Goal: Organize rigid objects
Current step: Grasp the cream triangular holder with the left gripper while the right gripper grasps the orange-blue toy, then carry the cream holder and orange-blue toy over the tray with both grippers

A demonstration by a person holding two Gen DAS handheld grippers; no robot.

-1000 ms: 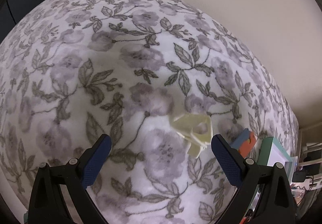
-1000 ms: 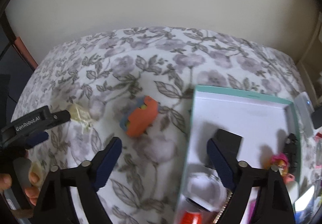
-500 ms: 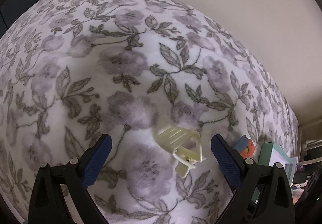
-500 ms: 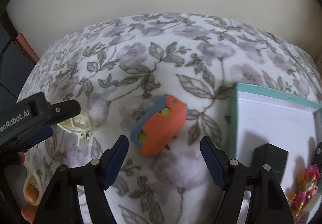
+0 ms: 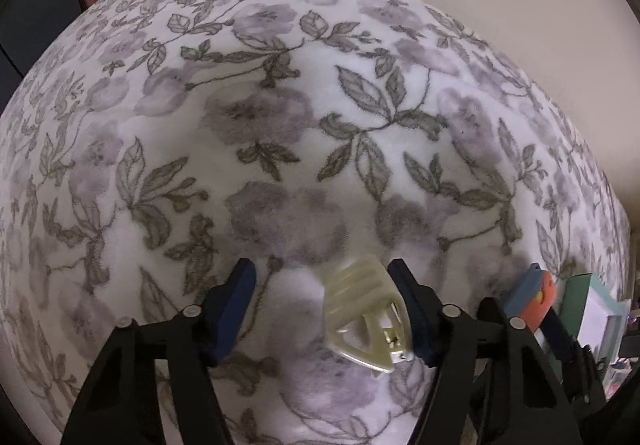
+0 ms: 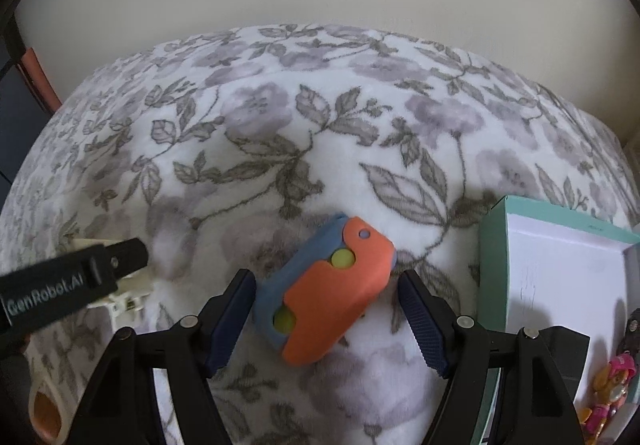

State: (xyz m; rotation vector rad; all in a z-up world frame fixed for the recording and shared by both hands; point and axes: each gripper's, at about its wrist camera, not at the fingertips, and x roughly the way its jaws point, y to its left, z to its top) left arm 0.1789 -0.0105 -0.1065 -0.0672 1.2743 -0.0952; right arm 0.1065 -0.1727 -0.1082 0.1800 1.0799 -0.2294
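The left gripper stands with its jaws spread wide and nothing held. The cream hair claw clip lies between them, crowded hard against the right-hand jaw, with a broad gap on the left side — touching that jaw or just shy of it, I cannot tell which. If the jaws close from here, the right one reaches the clip first and may shove or tip it across the plush floral blanket before the other arrives; the ribbed, sloping shell could well squirt out forward.

The right gripper is likewise wide open and empty, its jaws straddling the orange-and-blue toy. The toy sits skewed between them, one corner near the right jaw, the opposite end near the left. A squeeze would probably catch it corner to corner, so it could twist or pop loose — the soft blanket gives little to brace against.

Just beyond the right jaw sits the teal-rimmed box, other small items already inside. A careless swing toward it could clip its near wall and knock the toy free. The two grippers work near each other, so a bump is possible.
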